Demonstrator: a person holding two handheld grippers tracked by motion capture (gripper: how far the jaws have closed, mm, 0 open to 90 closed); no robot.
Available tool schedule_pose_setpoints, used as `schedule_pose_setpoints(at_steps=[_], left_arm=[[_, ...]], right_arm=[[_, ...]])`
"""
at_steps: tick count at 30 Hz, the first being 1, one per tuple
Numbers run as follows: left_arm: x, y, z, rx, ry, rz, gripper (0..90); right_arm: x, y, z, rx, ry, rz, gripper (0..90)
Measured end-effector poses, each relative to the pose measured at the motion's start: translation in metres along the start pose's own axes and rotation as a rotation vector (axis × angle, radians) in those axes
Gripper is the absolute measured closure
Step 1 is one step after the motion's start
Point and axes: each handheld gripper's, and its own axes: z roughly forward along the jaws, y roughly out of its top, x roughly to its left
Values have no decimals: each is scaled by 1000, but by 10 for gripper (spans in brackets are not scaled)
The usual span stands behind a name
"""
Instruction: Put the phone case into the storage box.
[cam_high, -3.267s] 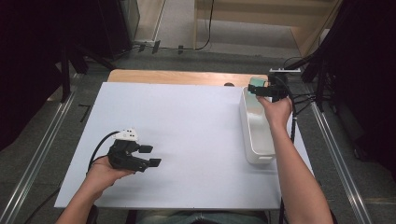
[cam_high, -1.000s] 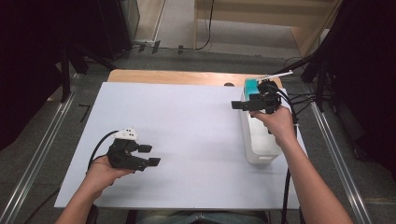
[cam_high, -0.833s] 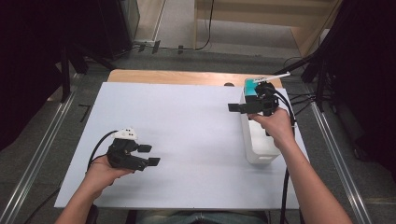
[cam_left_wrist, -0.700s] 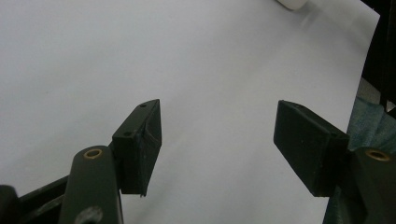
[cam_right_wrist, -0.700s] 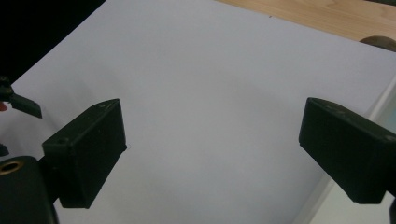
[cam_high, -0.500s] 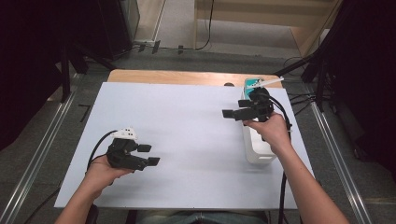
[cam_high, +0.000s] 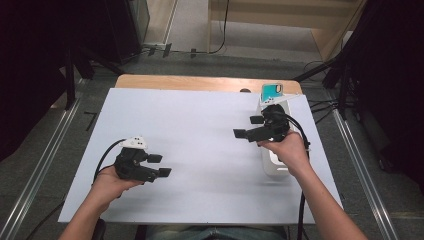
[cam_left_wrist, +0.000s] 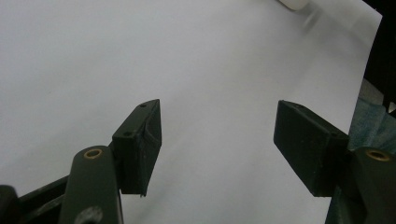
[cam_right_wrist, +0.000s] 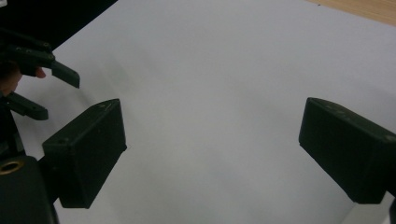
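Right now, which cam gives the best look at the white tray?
High view. The white tray lies along the table's right edge, partly behind the right gripper and its hand, a teal item at its far end. The left gripper view catches only a blurred white corner at its top edge.

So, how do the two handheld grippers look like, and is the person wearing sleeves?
Both are black. The left gripper has a white part on top and a black cable looping from its rear. The right gripper trails a black cable along the forearm. In the gripper views the jaws end in blocky rectangular black pads on arms with brass-coloured rivets. The forearms are bare, with no sleeves in view.
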Motion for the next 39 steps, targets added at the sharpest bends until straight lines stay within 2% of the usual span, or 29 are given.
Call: schedule_pose_setpoints(at_steps=[9, 17, 39], left_arm=[[1, -1, -2, -6, 16, -9, 322], [2, -1, -2, -6, 20, -7, 322], [2, -2, -3, -7, 22, -15, 322]], right_arm=[[16, -12, 4, 15, 34, -33, 60], [26, -24, 5, 29, 49, -41, 61], [35, -53, 9, 35, 59, -49, 61]])
